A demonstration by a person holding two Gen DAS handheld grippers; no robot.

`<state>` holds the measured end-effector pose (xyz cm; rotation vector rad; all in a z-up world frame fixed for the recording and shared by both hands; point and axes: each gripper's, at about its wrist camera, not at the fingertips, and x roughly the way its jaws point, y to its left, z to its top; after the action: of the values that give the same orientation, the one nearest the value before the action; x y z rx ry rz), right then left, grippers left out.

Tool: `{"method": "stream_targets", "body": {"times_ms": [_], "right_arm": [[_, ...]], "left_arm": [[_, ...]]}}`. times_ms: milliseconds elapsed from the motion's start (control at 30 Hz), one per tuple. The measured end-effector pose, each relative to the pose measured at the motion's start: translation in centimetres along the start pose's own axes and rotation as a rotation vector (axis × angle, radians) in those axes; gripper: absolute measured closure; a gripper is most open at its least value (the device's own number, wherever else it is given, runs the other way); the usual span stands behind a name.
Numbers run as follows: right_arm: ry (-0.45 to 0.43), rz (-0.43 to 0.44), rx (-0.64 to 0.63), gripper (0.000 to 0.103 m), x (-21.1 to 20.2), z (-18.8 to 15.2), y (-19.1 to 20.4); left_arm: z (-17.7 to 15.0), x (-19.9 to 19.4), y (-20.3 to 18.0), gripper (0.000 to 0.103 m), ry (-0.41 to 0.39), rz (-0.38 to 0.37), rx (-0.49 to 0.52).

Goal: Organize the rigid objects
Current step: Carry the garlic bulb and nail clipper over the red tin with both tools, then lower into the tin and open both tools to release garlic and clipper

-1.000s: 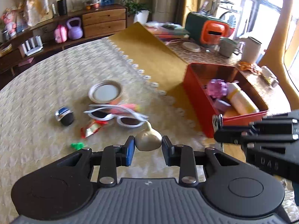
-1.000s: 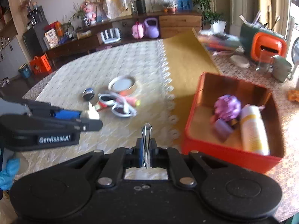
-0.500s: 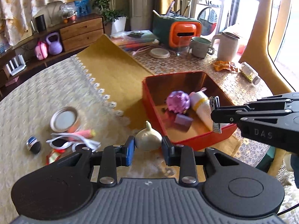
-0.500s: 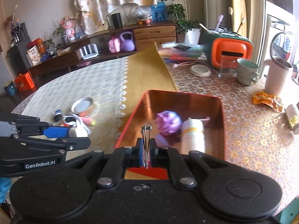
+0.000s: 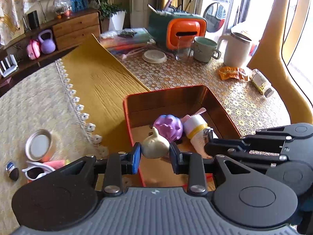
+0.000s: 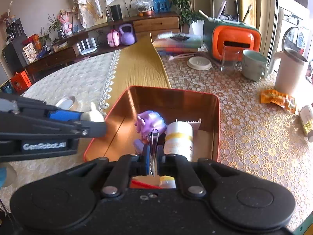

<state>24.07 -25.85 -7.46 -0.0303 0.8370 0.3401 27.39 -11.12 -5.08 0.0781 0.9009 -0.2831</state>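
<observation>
Both tongs are loaded over the red tin [image 5: 135, 105] at the lower middle of each frame: my left tongs [image 5: 155, 157] pinch a pale toy garlic bulb [image 5: 155, 145] across its belly with its stem up, and my right tongs [image 6: 153, 157] are pressed together on thin metal nail clippers [image 6: 153, 146], held edge-on. I hold them there so, I judge, each can drop straight in. Inside the tin lie a purple toy [image 6: 150, 122] and a white bottle with a yellow band [image 6: 179, 139], while a jar lid [image 5: 38, 145] and sunglasses [image 5: 36, 171] wait at the left wrist view's lower left.
</observation>
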Motion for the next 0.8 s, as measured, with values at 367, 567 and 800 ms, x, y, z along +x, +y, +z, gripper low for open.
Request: {"method": "stream_targets", "body": {"times_ms": [367, 567, 800], "right_arm": [[0.054, 0.032, -0.015, 0.098, 2.1, -0.7, 0.0], [0.080, 0.043, -0.019, 0.098, 3.2, -0.7, -0.1], [0.105, 0.027, -0.031, 0.098, 4.5, -0.6, -0.5]], "left_arm": [[1.2, 4.6, -1.7, 0.072, 0.089, -0.022, 0.014], [1.5, 6.9, -1.6, 0.072, 0.135, -0.010, -0.014], [1.8, 8.8, -0.8, 0.072, 0.165, -0.016, -0.062]]}}
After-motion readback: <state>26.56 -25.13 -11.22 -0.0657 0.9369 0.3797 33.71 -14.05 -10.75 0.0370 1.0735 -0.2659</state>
